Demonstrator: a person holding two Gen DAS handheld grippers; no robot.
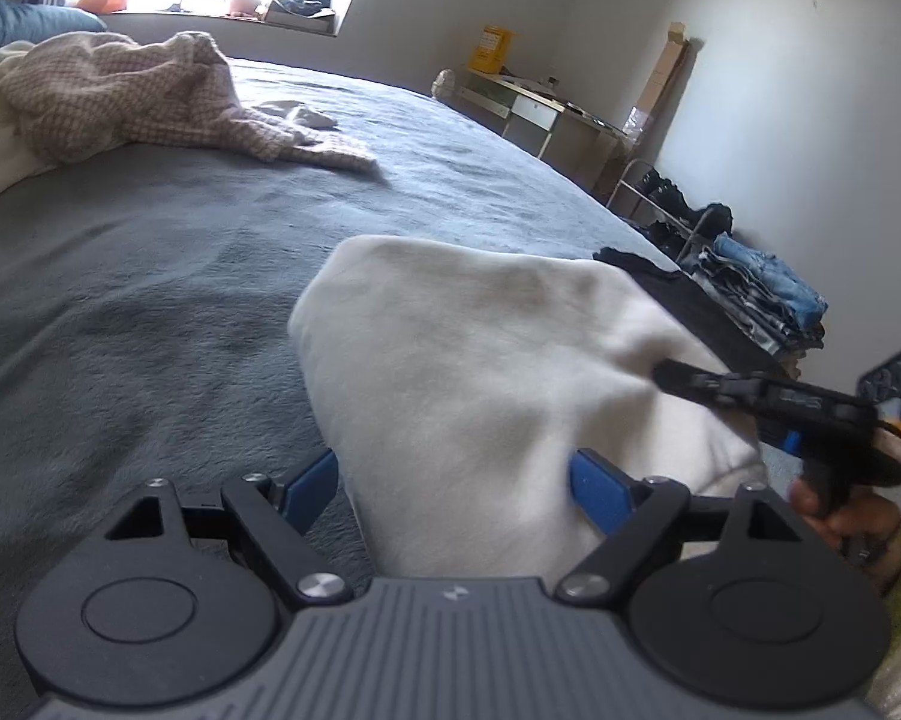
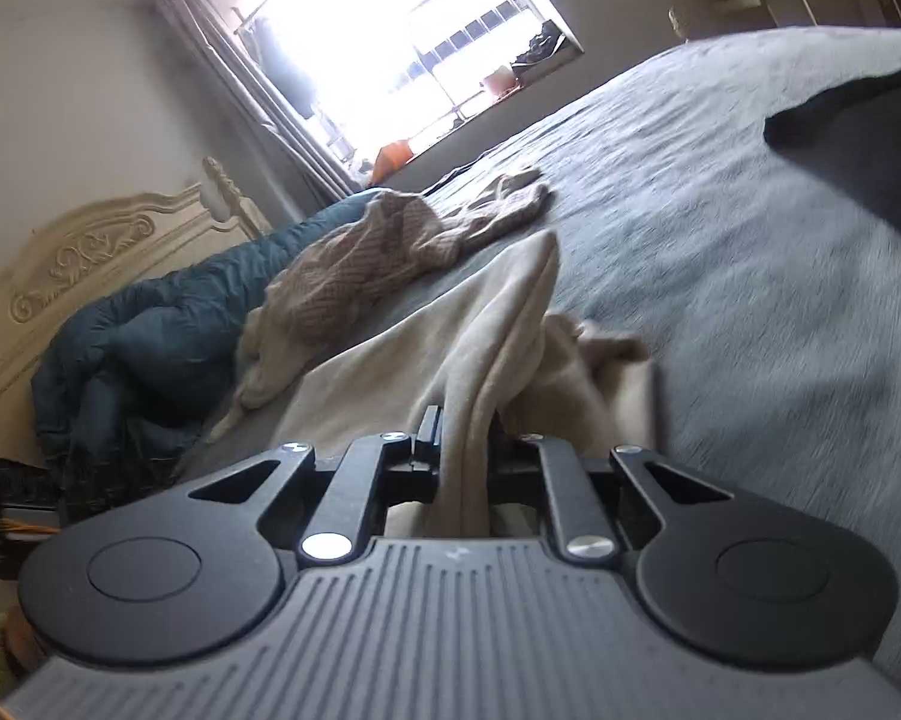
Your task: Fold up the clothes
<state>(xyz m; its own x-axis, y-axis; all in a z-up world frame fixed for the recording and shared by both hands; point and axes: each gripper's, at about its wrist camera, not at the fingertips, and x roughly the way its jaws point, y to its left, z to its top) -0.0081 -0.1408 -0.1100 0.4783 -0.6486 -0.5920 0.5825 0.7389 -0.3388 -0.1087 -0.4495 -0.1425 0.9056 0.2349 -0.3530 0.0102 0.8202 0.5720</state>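
Right gripper [image 2: 465, 420] has its fingers pinched on the cream garment [image 1: 480, 360], left gripper [image 1: 456, 480] gaping around it unclamped, so I'd clamp before lifting off the bed [image 1: 150, 276].

A broad stretch of grey bed [image 1: 150, 276] lies open to the left of the cream garment [image 1: 480, 372], clear as far as the crumpled checked garment [image 1: 126, 102] near the window; to the right, a black garment [image 1: 660, 282] and a stack of folded jeans [image 1: 762, 294] crowd the bed's edge, while a teal quilt [image 2: 150, 348] heaps against the headboard [image 2: 78, 264]
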